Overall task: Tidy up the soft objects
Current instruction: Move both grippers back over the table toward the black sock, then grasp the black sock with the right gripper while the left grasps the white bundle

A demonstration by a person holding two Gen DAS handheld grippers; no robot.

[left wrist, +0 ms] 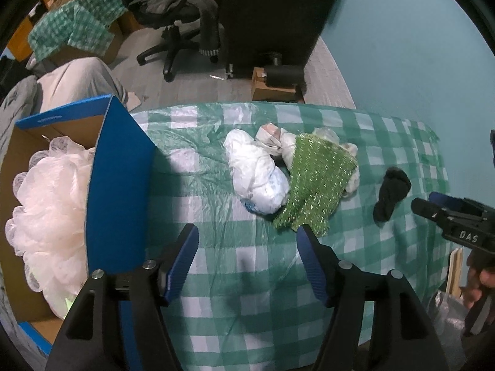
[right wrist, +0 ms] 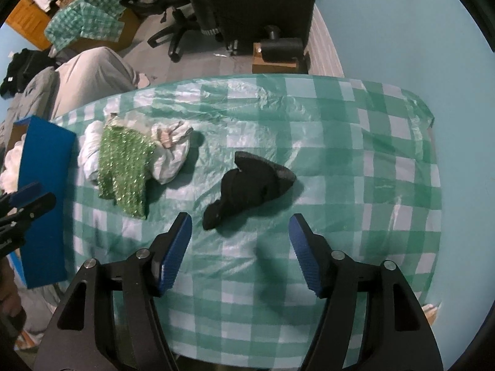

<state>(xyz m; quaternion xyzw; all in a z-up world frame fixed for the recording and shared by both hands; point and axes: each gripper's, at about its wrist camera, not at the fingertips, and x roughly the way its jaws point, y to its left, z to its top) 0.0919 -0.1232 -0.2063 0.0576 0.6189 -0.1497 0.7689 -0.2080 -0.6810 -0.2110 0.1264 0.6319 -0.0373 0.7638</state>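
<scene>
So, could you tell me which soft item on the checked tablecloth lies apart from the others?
The black sock: it lies alone, while the sparkly green cloth overlaps white bundles.

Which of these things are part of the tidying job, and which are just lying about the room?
Part of the job: black sock, sparkly green cloth, white bundles, pale mesh puff already in the blue box.

Just lying about: office chair, checked cloth on cardboard boxes.

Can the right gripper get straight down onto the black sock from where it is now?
Probably yes: the right gripper is open and empty, the black sock lies alone just ahead on the checked tablecloth, with nothing between them.
</scene>
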